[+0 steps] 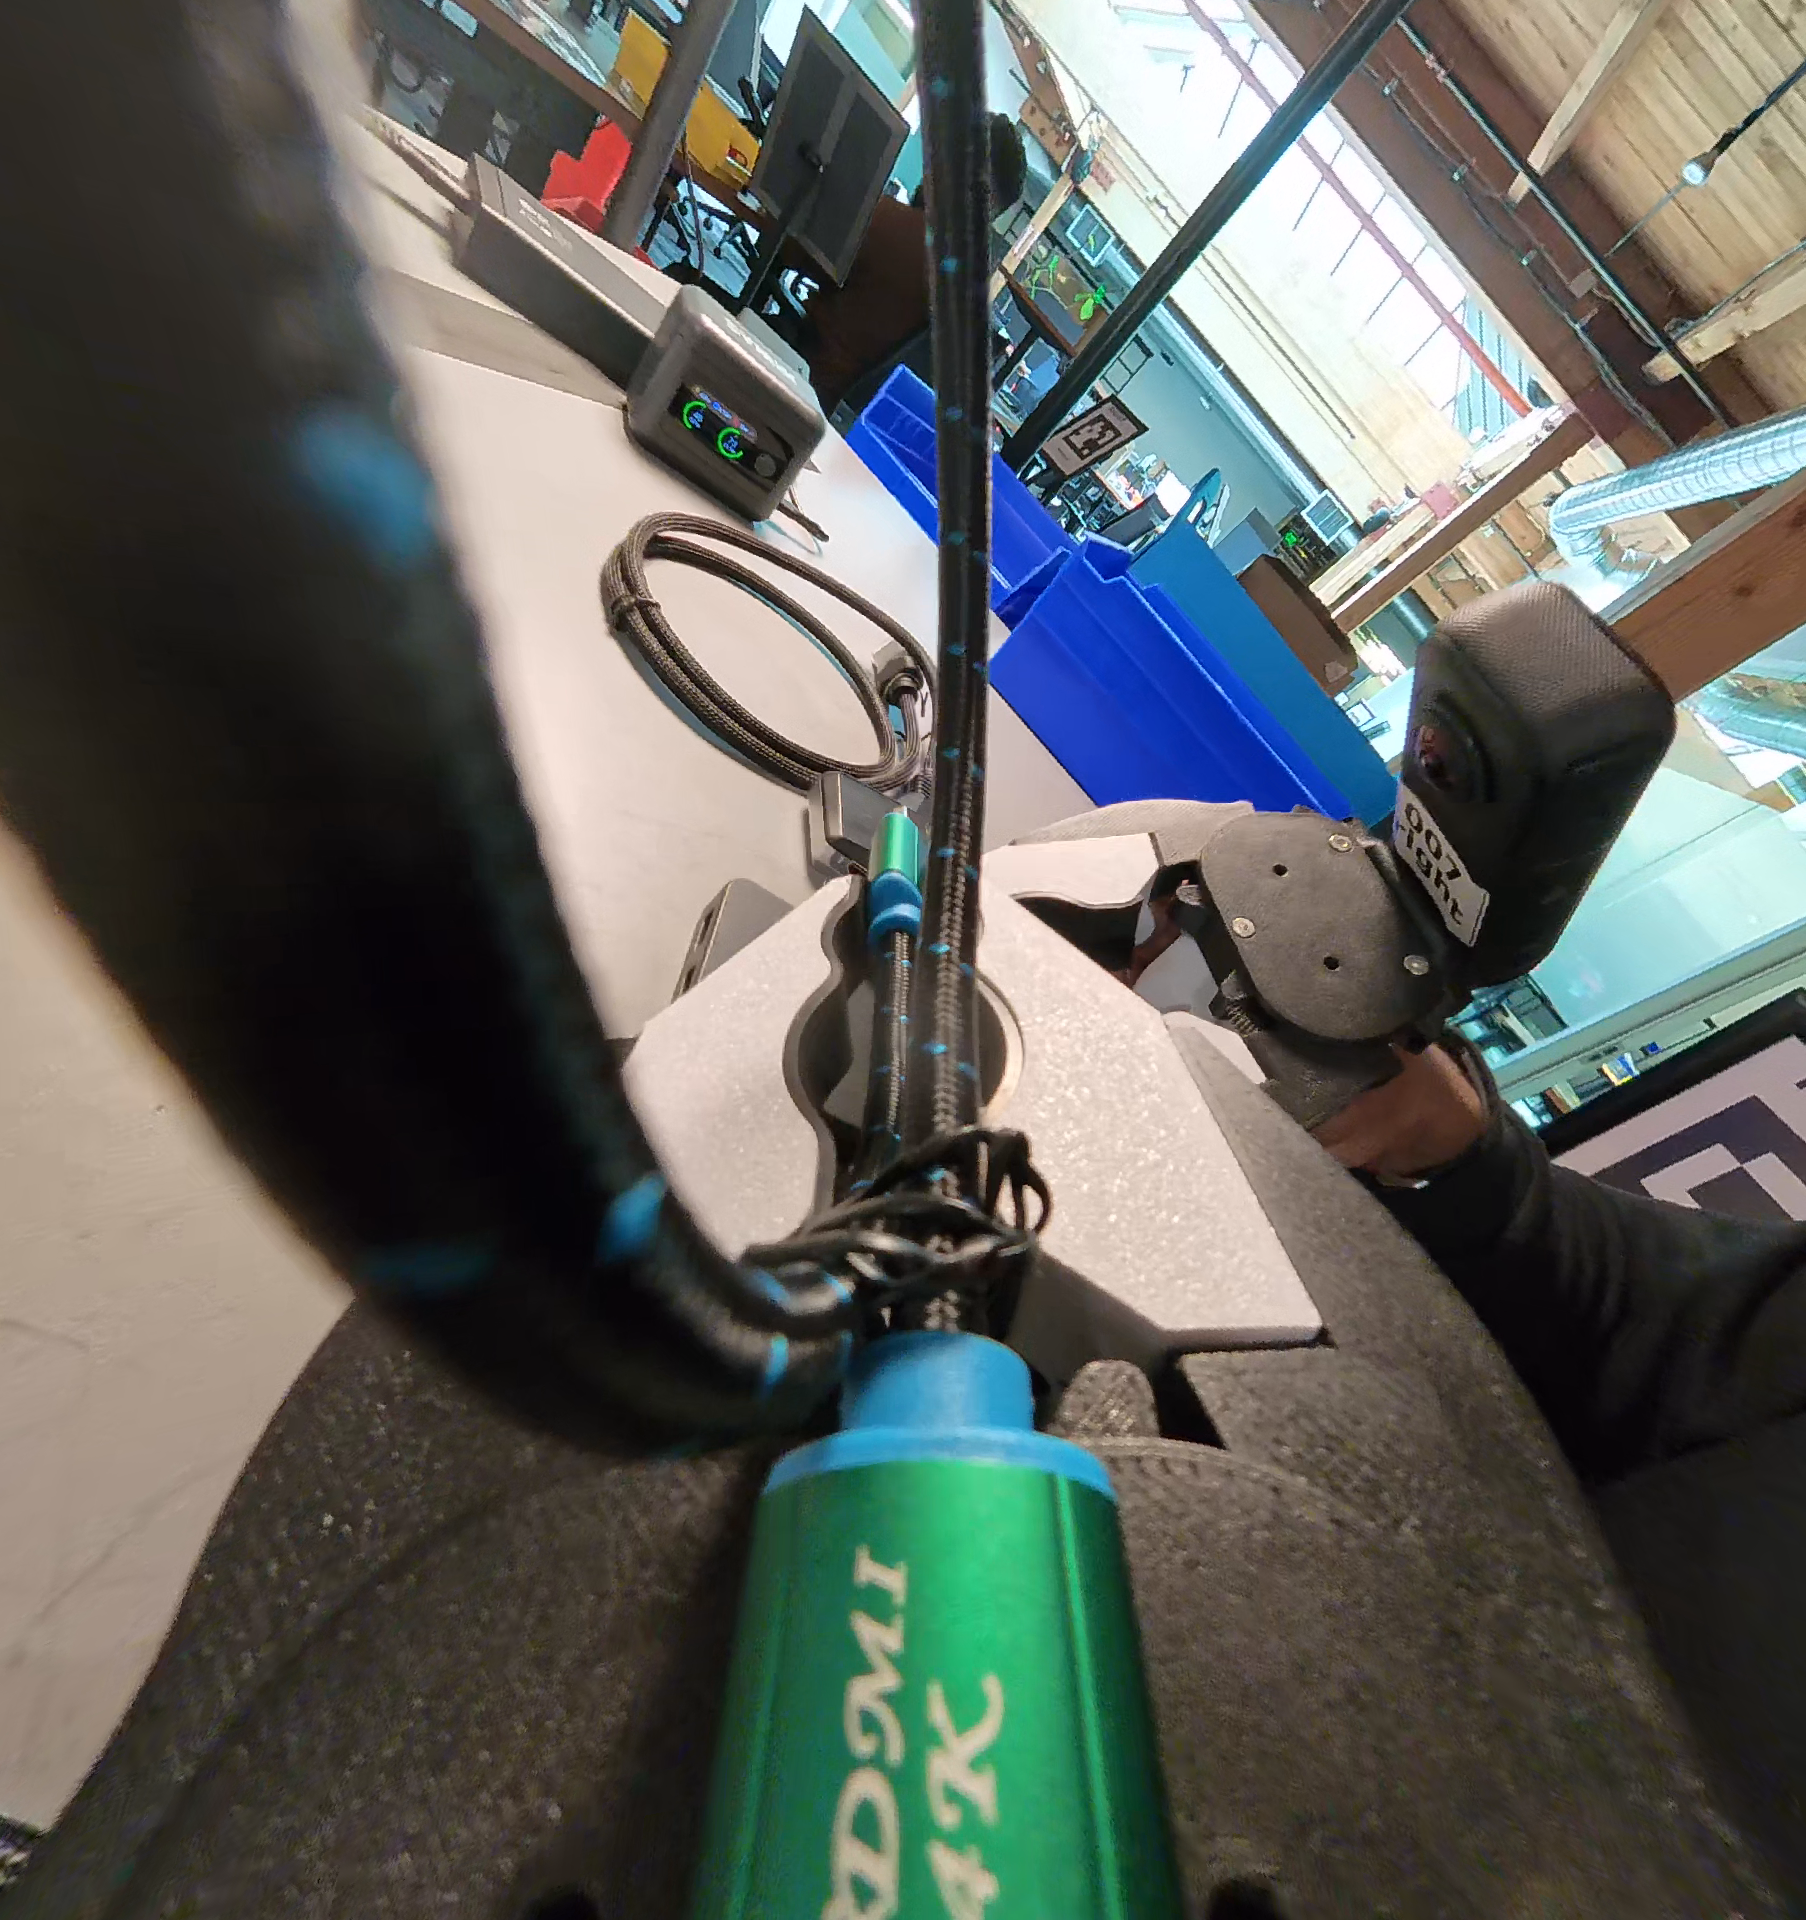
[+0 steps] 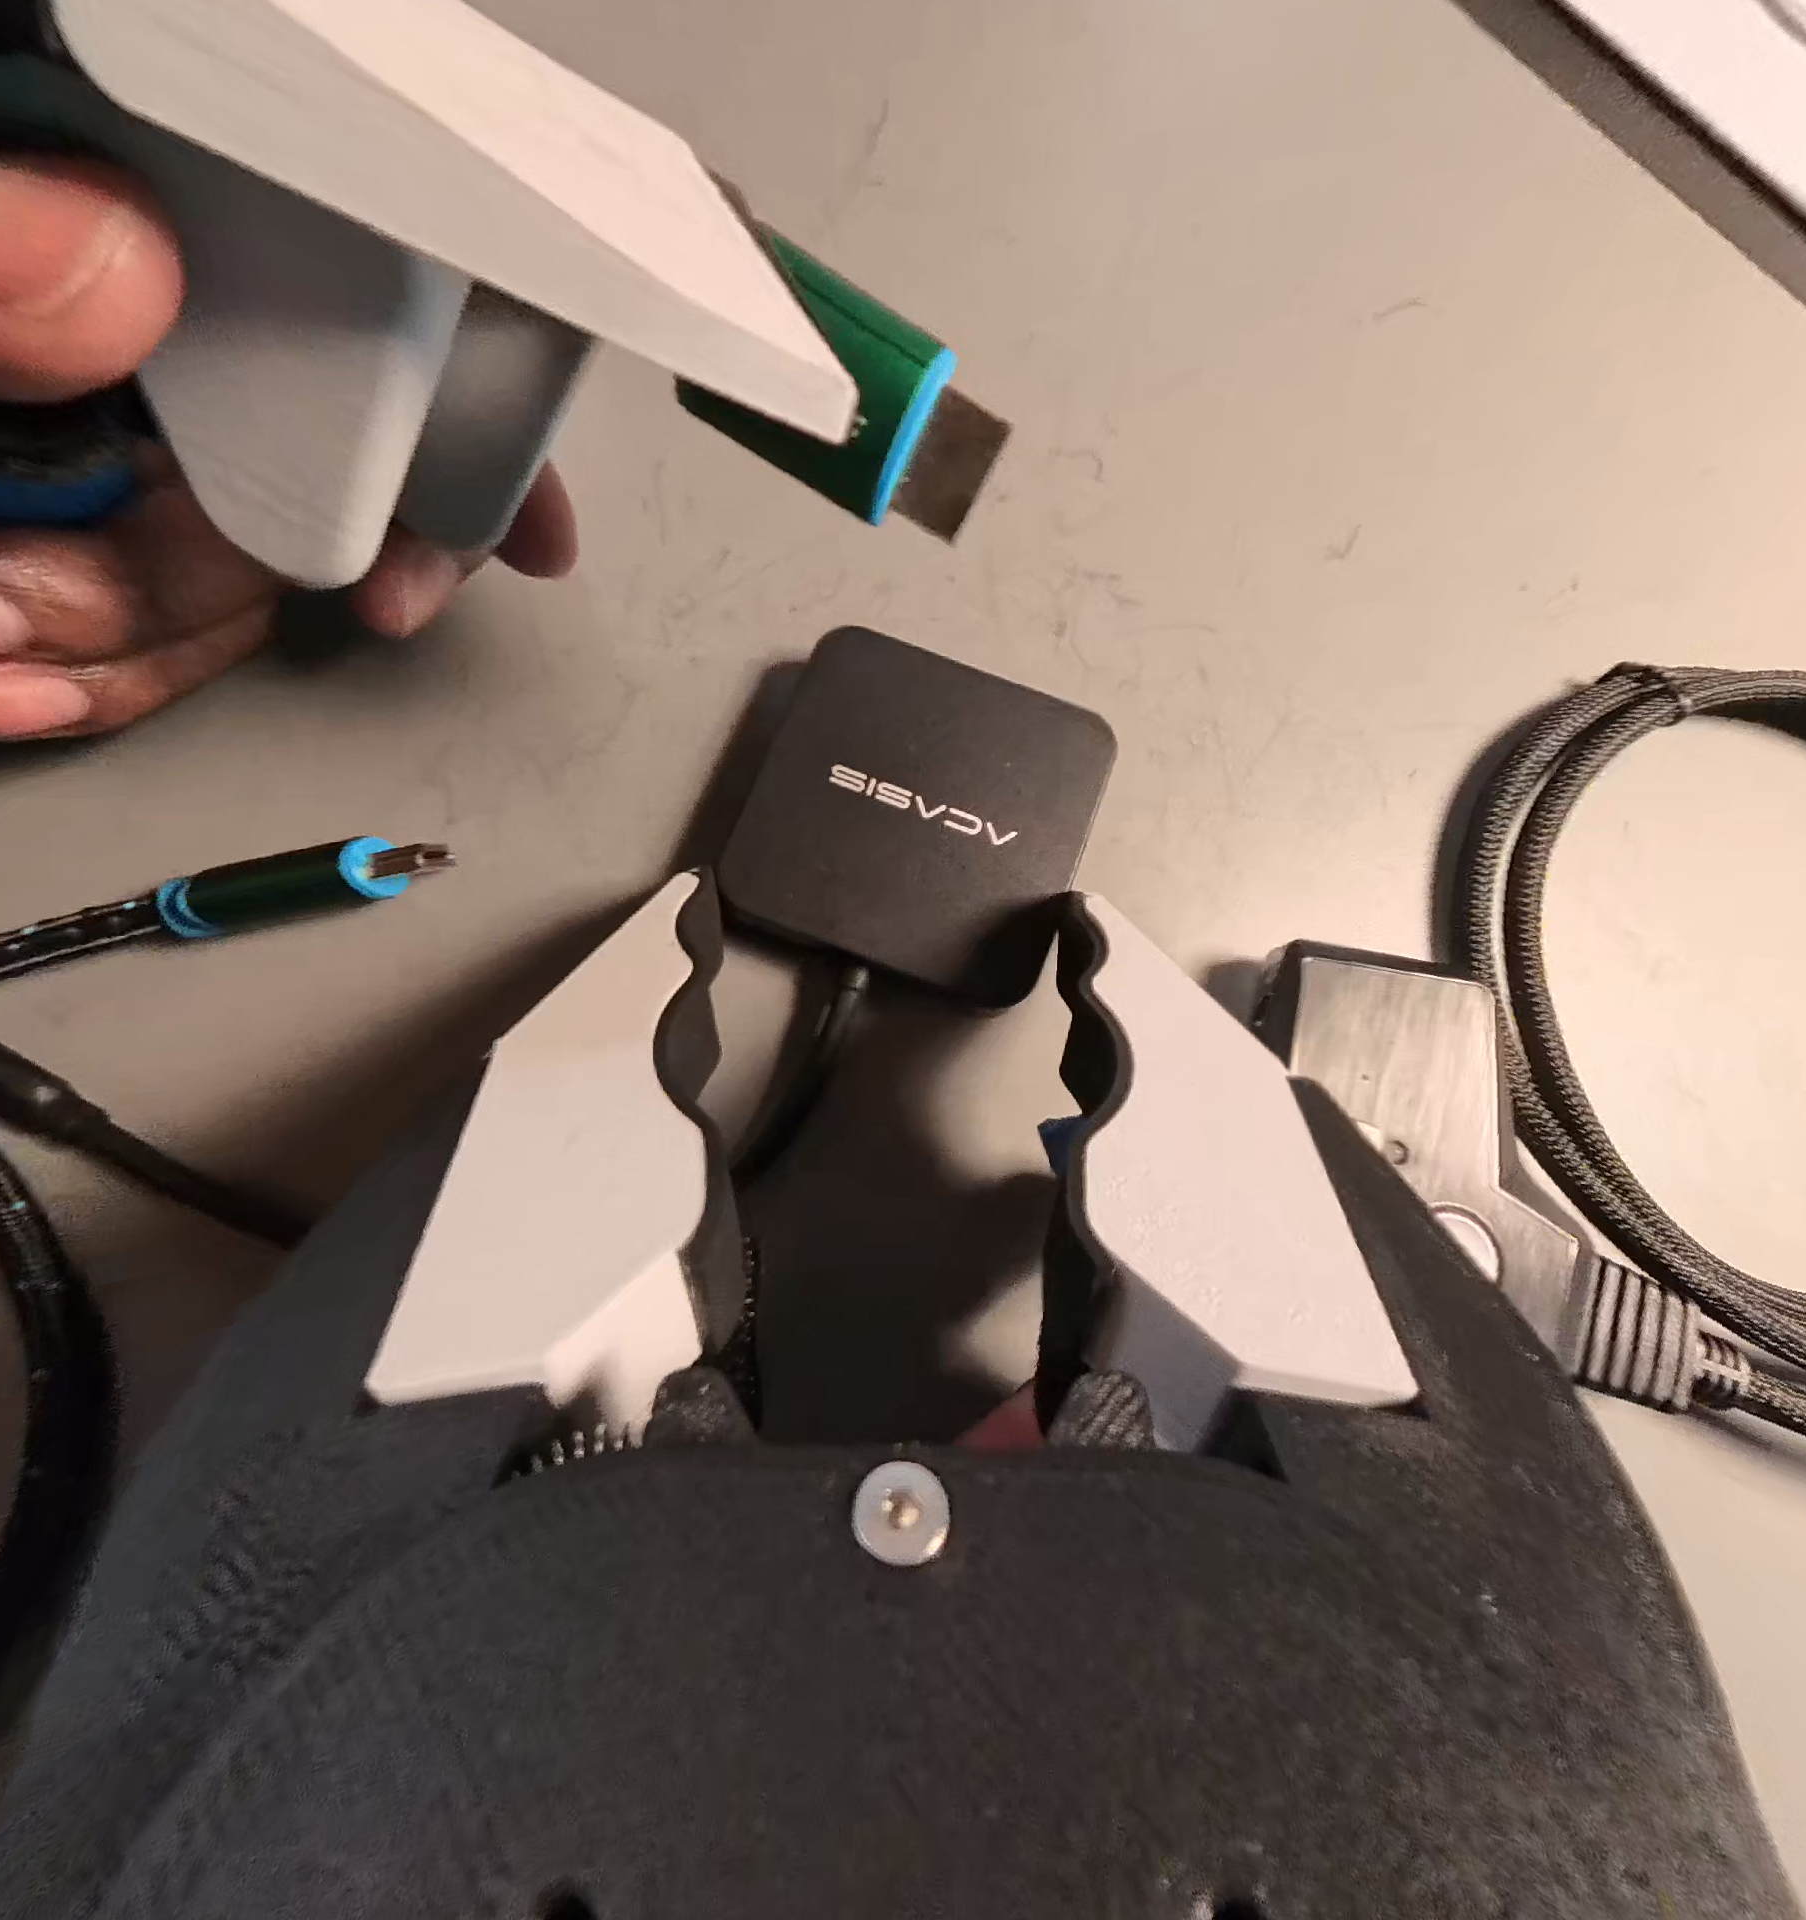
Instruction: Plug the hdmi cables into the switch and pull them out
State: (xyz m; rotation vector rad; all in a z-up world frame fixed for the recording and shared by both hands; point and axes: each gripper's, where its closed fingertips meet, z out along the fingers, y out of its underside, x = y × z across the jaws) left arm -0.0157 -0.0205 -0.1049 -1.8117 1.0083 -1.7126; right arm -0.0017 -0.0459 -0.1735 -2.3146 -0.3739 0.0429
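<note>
Right wrist view: unplugged switch (image 2: 920, 821).

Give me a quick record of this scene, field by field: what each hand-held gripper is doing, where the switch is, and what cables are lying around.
left hand-held gripper: shut on green HDMI plug, held above the table, metal tip bare and unplugged
right hand-held gripper: open, fingers either side of the switch's near edge
switch: flat black square box on the grey table, no HDMI cable plugged in
second green plug: lying loose on the table, left of the switch
grey braided cable: coiled on the right, with a silver connector
</note>
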